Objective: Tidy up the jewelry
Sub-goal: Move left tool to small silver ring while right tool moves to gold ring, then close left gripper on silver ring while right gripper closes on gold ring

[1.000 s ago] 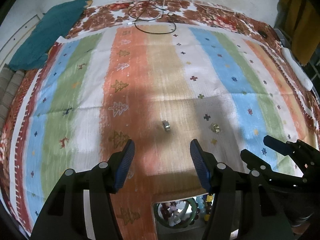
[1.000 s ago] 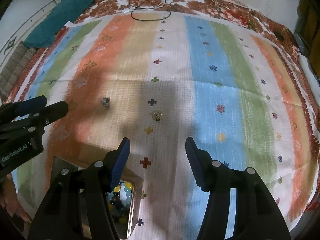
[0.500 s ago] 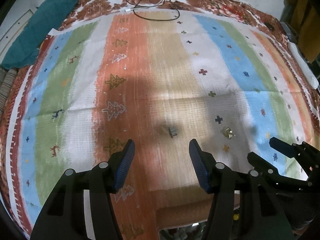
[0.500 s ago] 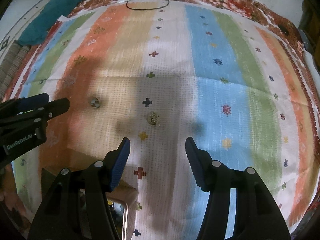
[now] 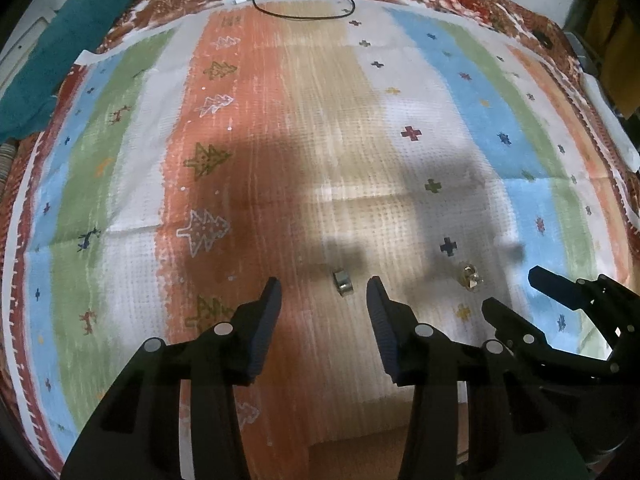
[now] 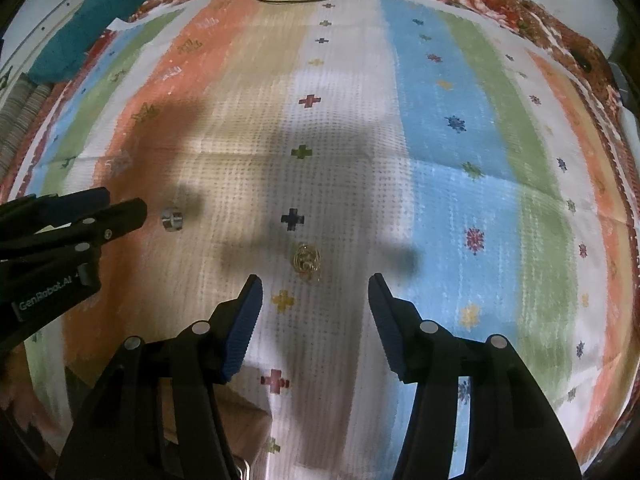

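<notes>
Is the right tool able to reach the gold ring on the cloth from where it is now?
Probably yes. The right tool is open, and the gold ring lies just ahead between its fingers, with nothing on the cloth in between.

Woven striped cloth: vert. bands orange, tan, white, blue, green; small cross + star motifs, tree outlines on orange band; red-brown floral border at far edge. Small silver metal ring on tan band. Gold wire ornament on white band. Teal fabric bundle at far-left corner. Gripper pads dk blue, ribbed; bodies black.
</notes>
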Demonstrator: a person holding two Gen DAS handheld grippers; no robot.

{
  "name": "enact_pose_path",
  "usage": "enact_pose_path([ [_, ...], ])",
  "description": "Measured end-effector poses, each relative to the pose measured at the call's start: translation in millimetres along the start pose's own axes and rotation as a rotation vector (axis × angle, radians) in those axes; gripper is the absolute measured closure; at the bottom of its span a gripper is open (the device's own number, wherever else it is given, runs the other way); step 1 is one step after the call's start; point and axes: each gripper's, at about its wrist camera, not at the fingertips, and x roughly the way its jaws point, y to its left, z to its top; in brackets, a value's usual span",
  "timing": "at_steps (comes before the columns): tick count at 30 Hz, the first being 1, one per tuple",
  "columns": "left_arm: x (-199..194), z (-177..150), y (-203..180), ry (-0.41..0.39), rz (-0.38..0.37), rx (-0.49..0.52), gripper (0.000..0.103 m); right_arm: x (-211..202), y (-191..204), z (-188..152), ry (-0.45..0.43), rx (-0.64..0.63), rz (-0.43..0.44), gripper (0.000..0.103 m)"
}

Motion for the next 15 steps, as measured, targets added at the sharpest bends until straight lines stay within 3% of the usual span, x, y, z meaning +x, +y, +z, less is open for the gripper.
enact_pose_path([
  [6, 12.7, 5.7, -2.9, 0.027, -0.018, 0.008, 0.064, 14.7, 1.7, 4.9, 0.030, -0.008, 0.000, 0.054],
  [11, 27.0, 9.3, -1.7, 0.057, -0.019, -0.011, 0.075, 24.7, 0.6, 9.2, 0.045, -0.002, -0.004, 0.058],
  [15, 36.5, 11.7, -2.3, 0.082, -0.040, -0.014, 0.078, 32.2, -2.1, 12.3, 0.058, 0.003, -0.005, 0.063],
])
